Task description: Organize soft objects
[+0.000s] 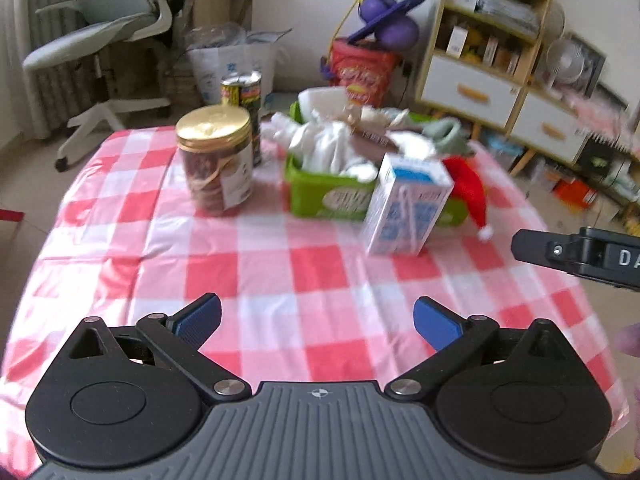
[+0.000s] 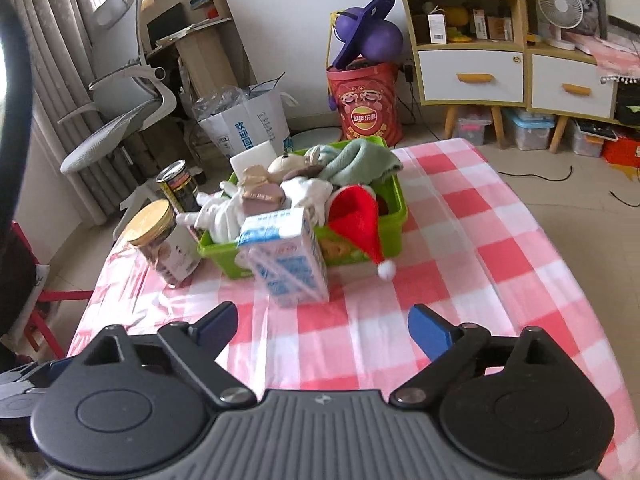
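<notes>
A green basket on the checked table holds several soft things: white cloth, a grey-green towel and plush toys. A red Santa hat hangs over its front rim. My left gripper is open and empty above the tablecloth, well short of the basket. My right gripper is open and empty, just short of the milk carton. Its side shows in the left wrist view.
A blue-and-white milk carton stands in front of the basket. A gold-lidded jar and a tall can stand to the left. An office chair, shelves and a red Lay's bin are beyond the table.
</notes>
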Demonstrator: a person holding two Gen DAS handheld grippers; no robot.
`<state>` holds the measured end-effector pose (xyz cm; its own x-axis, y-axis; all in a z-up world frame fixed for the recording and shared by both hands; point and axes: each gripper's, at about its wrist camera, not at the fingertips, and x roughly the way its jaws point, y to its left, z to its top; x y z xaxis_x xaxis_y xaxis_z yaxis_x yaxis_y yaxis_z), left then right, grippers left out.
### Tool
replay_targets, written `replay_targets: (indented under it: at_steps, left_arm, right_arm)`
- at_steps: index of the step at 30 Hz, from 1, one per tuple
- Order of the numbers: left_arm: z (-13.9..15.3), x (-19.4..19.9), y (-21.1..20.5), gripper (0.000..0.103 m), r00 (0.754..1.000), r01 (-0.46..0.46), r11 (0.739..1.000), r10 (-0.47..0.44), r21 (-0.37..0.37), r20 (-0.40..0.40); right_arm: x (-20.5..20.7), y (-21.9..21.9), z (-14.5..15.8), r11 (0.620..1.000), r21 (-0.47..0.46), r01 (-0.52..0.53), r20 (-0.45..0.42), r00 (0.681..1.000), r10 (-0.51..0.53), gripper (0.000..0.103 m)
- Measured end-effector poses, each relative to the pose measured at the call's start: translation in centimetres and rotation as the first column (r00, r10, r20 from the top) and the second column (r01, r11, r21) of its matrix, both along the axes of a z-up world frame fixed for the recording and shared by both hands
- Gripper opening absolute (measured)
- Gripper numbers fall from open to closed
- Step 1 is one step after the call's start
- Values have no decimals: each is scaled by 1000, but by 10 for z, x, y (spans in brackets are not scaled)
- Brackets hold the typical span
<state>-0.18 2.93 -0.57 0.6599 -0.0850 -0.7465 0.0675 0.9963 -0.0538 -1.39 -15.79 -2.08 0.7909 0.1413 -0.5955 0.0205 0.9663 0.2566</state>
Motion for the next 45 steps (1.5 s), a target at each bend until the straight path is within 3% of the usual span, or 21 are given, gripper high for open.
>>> replay_targets:
  at_steps: [3,6,10,19,45]
  left_arm:
    - [-2,-8,-3,98,1000,-15,999,16,33,-11]
    - [-1,-12,-6,98,1000,-4,999,5,48,-25]
    - [1,-13,-9,98,999,-11,999,13,40,-41]
    - [1,-6,-6,98,995,-54,998,55,12,-82]
    - [2,-9,-1,98,989,-119,992,122,40,-83]
  right_arm:
    - [-3,6,-2,1000,-14,4,-43,999,-5,71]
    - [-9,10,0,999,-39,-5,-31,1000,4,72]
    - [-10,14,-4,997,-79,4,-54,999,-8,73]
    - [-5,7,-14,997,-71,21,-117,993,-29,74]
    - [-8,9,-10,996,-83,30,-103,994,-39,74]
